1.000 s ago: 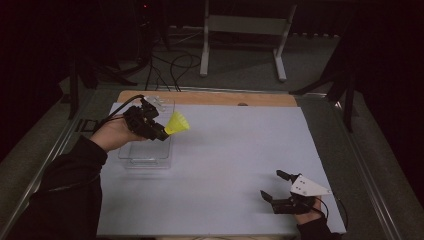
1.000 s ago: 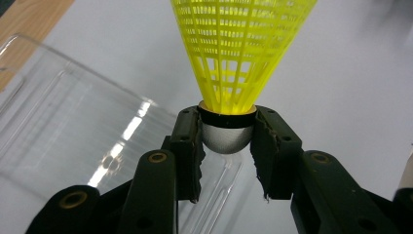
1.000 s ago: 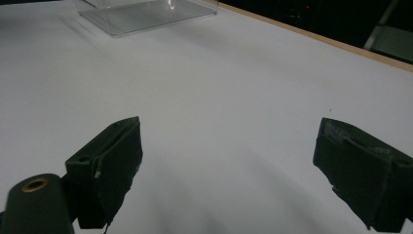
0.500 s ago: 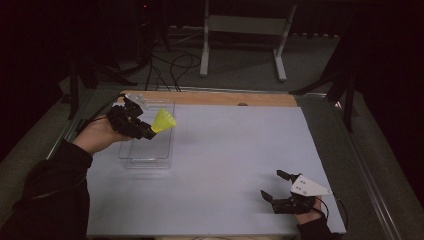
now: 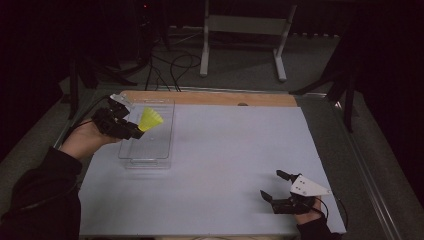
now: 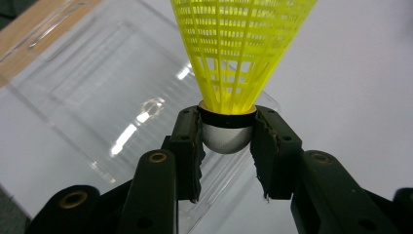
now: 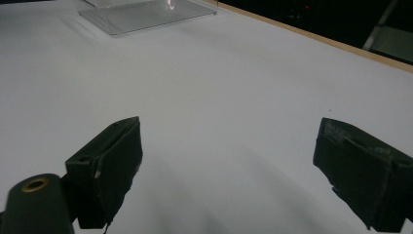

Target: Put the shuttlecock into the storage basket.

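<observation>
The counter was the biggest thing in the high view — a broad pale sheet covering it, with a strip of bare wood along the far edge. Beyond it, on the dark floor, stood a grey metal stand with loose cables lying near it.

On the counter's far left corner sat a clear plastic tray, a shallow rectangular one, its long side running away from the person. In the left claw view the same tray lay below and behind the claw, its see-through floor catching glare.

The left claw hung above the tray's left rim, carried in a hand whose dark sleeve came up from the lower left. It was clamped on a yellow shuttlecock — in the left claw view the two black pads pinched the shuttlecock by its rounded grey-white cap, one pad on each side, the netted yellow skirt flaring away from the claw. The shuttlecock was off the surface, over the near-left part of the tray, skirt pointing toward the tray's middle.

The right claw lay low at the counter's near right corner, well apart from the tray. Its jaws stood wide with nothing but the pale sheet between them, as the right claw view made plain.
</observation>
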### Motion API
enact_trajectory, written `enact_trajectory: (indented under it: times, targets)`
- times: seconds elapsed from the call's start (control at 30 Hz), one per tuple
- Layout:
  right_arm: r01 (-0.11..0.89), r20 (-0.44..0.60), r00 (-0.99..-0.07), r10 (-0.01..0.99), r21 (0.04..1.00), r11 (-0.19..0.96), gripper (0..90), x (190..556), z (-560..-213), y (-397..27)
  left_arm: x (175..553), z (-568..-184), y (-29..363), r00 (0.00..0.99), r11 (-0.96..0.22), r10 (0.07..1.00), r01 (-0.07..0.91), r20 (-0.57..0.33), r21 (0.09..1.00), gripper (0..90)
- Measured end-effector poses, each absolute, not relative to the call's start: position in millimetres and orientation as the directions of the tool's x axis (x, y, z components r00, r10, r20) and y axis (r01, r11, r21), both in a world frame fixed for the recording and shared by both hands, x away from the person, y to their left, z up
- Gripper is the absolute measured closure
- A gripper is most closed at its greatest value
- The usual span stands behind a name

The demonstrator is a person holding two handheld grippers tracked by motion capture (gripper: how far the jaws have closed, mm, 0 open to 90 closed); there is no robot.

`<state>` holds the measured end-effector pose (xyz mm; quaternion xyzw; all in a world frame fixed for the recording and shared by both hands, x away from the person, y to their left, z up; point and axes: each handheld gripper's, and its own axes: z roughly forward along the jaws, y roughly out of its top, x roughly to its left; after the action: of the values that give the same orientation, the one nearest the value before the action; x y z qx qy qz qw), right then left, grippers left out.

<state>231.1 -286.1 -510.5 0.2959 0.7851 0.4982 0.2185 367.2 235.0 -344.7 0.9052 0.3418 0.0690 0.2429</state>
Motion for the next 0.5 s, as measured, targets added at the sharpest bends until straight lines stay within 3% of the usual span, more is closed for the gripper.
enact_trajectory:
  times: [0.5]
  targets:
    - [0.245,-0.05,-0.729,0.682,0.912,0.328,10.6,231,-510,-286,362,-360,247,0.683,-0.561,0.727,0.65,-0.071,0.512,65.6]
